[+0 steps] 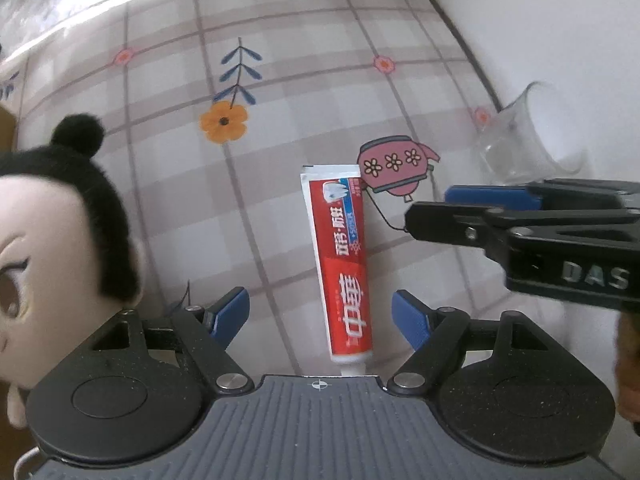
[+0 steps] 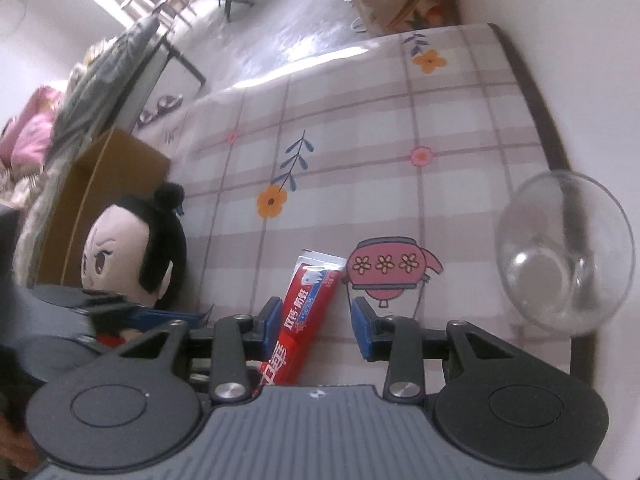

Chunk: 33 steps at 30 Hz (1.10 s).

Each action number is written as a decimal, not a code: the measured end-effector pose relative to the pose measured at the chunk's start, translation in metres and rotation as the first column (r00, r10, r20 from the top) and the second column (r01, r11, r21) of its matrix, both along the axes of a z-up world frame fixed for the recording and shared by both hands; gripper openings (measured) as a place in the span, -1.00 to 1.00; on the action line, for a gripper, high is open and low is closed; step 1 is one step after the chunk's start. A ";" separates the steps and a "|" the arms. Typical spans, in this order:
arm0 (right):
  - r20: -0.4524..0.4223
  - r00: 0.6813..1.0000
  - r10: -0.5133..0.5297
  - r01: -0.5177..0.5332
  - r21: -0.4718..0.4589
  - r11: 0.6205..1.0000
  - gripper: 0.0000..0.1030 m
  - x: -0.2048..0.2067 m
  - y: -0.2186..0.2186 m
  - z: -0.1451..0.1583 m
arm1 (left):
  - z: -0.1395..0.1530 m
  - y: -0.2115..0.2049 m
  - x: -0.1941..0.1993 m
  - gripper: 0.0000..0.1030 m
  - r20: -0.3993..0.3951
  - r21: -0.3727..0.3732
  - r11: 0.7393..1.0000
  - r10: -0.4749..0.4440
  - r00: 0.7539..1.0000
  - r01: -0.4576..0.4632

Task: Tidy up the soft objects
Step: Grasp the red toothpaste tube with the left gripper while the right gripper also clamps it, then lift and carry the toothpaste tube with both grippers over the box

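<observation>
Both grippers, left (image 1: 320, 312) and right (image 2: 314, 322), are hanging spread around the toothpaste tube (image 1: 344, 264), neither pinching; centre one before squeezing.

The toothpaste tube (image 1: 344, 260) looked like glossy, smooth plastic, and the doll (image 1: 52, 240) was matt plush with fuzzy black hair. At the right of the frame the cup (image 2: 564, 252) was clear, shiny glass on the smooth printed cloth of the surface (image 1: 160, 80). The left tongs (image 1: 320, 316) had speckled matt black plastic arms, blue pads (image 1: 230, 312) and bright metal screws.
</observation>
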State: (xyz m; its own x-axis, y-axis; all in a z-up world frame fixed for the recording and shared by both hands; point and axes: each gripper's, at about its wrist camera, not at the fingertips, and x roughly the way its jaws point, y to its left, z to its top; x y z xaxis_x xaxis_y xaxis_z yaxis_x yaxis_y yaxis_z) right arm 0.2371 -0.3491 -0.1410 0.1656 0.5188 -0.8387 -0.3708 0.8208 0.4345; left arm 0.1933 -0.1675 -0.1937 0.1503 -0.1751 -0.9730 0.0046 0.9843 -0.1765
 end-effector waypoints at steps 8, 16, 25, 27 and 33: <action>-0.035 0.999 -0.040 0.040 0.010 0.999 -0.20 0.001 -0.006 -0.013 | -0.025 -0.018 0.008 0.26 -0.017 0.058 0.998 -0.008 1.000 0.009; -0.077 0.995 -0.066 0.068 0.022 0.997 -0.20 -0.001 -0.008 -0.022 | -0.021 -0.032 0.006 -0.44 0.024 0.115 0.993 -0.036 0.999 0.033; -0.175 0.977 -0.122 0.141 0.100 0.985 -0.20 0.007 -0.004 -0.033 | -0.014 -0.003 -0.003 -0.46 0.024 -0.018 0.997 0.074 0.997 -0.073; -0.199 0.972 -0.125 0.151 0.121 0.981 -0.20 0.010 0.000 -0.037 | -0.010 0.001 -0.006 -0.46 0.030 -0.033 0.997 0.077 0.997 -0.076; -0.293 0.948 -0.127 0.184 0.178 0.967 -0.20 0.014 0.012 -0.059 | 0.001 0.009 -0.009 -0.46 0.047 -0.066 0.994 0.090 0.995 -0.087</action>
State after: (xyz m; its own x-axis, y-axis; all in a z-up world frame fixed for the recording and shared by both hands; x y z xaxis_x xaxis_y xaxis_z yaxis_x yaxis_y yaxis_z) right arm 0.2506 -0.3373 -0.1996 0.0339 0.6669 -0.7444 -0.0872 0.7440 0.6625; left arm 0.1848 -0.1583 -0.1931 0.2157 -0.2209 -0.9511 -0.0719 0.9678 -0.2411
